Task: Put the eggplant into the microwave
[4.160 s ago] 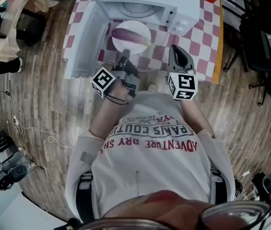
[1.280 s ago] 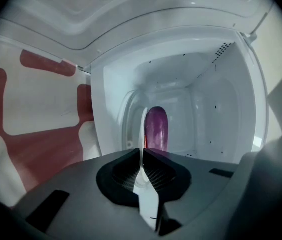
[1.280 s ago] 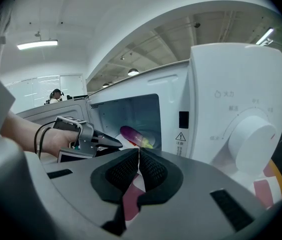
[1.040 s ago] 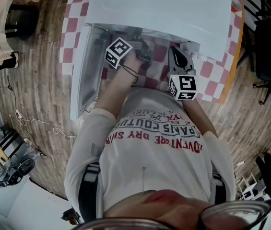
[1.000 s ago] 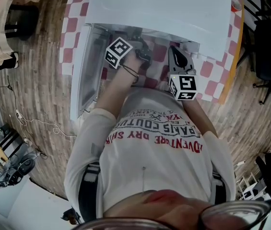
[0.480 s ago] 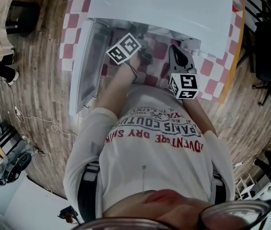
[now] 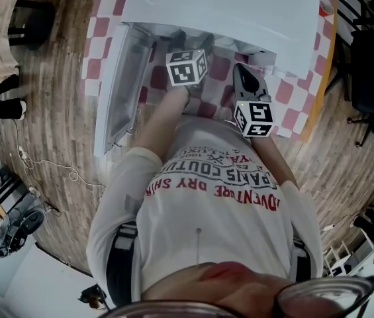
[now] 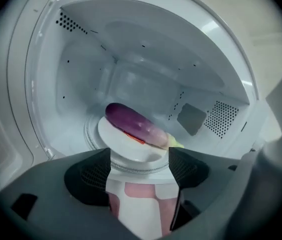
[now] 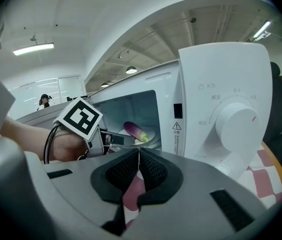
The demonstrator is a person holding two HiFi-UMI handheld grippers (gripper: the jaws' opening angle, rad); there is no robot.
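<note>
Release step, left side. The left gripper [image 8: 140, 158] is reaching into the mouth of the microwave [image 8: 150, 74]. Its jaws have just been opening and are now standing fully apart, with nothing between the pads. Only the cavity sill and a strip of checked cloth are showing in the gap.

The eggplant [image 8: 133, 123] is lying across a white plate [image 8: 131, 151]. The plate is sitting on the turntable in the middle of the cavity floor, just beyond the far side of the open jaws. The eggplant's stem end is pointing right.

The right gripper [image 9: 138, 153] is hovering outside, near the front of the control panel and left of the dial [image 9: 235, 119]. Its jaws are pressed together and holding nothing.

The door [image 7: 117, 78] is hanging open on the left.

Judgement: placement is looking done, and clean withdrawal is the step in hand. To do it well:
- Keep the jaws wide while backing out, so neither pad is catching the plate's near rim.
- Pull straight toward the near side, without sweeping sideways.
- Stay clear of the sill and the cavity roof.

The plate appears to be sitting close to the near edge of the turntable, so any nudge risks dragging it off centre. The door is waiting to be closed afterwards.
</note>
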